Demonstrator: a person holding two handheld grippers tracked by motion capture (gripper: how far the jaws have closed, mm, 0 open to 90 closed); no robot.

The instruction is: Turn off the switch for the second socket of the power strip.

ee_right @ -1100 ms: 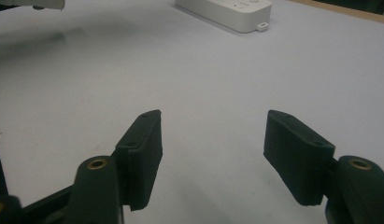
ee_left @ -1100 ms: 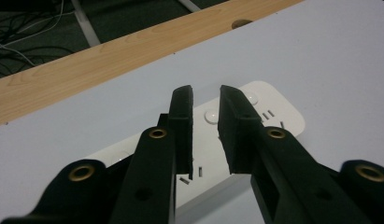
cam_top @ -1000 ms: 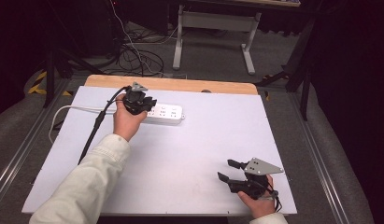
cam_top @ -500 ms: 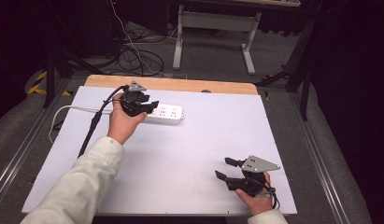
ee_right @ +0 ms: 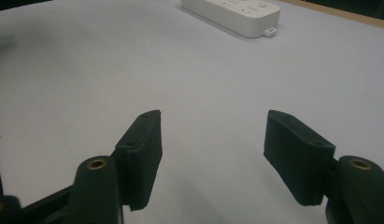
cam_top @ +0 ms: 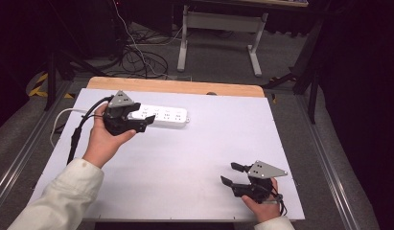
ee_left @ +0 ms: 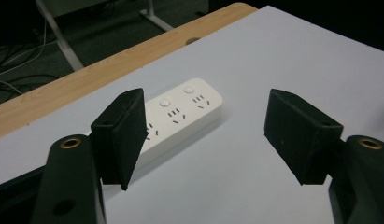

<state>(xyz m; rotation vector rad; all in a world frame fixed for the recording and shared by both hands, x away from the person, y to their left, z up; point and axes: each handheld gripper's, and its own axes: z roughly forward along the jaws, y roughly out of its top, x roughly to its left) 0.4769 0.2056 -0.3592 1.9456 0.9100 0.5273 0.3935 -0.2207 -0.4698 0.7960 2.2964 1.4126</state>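
A white power strip lies flat at the back left of the white table top. My left gripper is held just off the strip's left end, jaws open and pointing right along it. In the left gripper view, the strip lies beyond and partly behind the left jaw, and nothing is between the jaws of the gripper. My right gripper sits low near the front right corner, open and empty. In the right gripper view, the strip lies far ahead of the gripper.
A wooden table edge runs along the back. The strip's white cord loops off the left side beside the gripper's black cable. Floor cables and a white desk frame stand behind the table.
My left gripper has drawn back to the left and toward the person, from over the strip's left part to just off its end. The right gripper has barely shifted.
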